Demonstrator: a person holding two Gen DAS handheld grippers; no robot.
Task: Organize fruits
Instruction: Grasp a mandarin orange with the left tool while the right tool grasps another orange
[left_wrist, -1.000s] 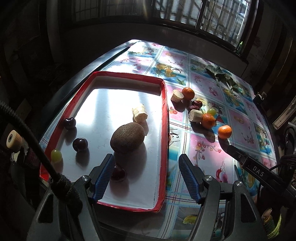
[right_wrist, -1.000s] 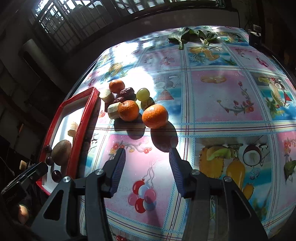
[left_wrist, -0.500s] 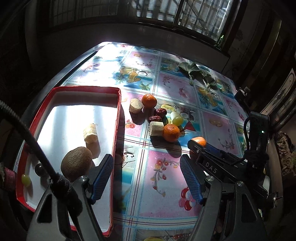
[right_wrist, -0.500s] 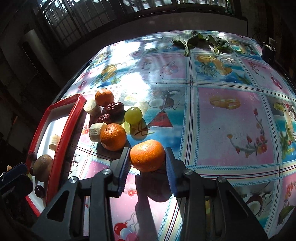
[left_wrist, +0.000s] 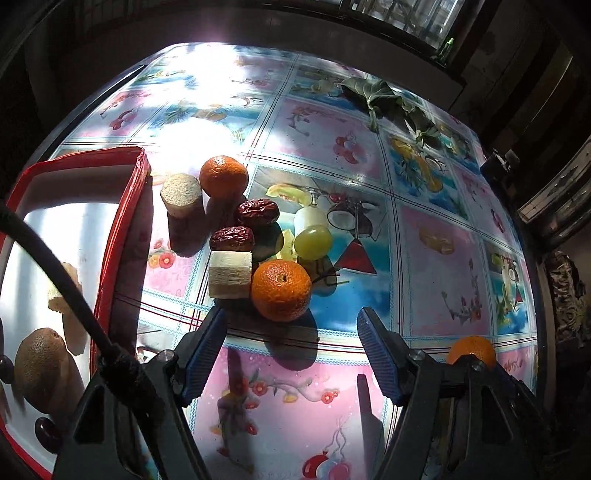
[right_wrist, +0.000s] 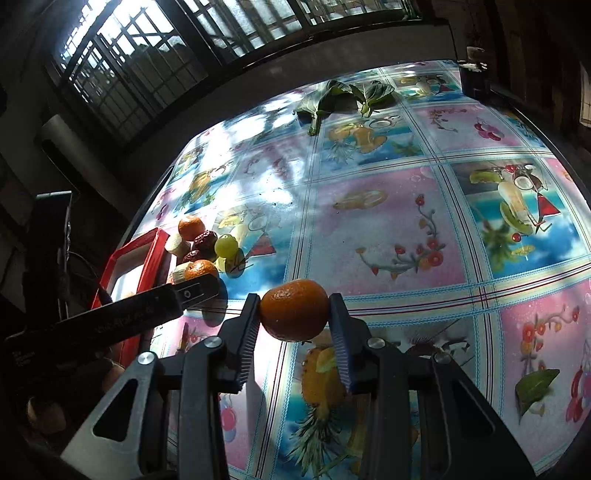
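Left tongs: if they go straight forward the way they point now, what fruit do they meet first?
Most likely the near orange, which lies just ahead between the open left tongs; the banana piece sits beside it, left.

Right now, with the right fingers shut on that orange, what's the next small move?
Probably carry the round orange mandarin, clamped in the right gripper, left toward the red-rimmed white tray; sorted fruit already lies there, and the open left gripper holds nothing.

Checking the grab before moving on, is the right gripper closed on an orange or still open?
Shut: the right gripper pinches the orange, both fingers pressing its sides.
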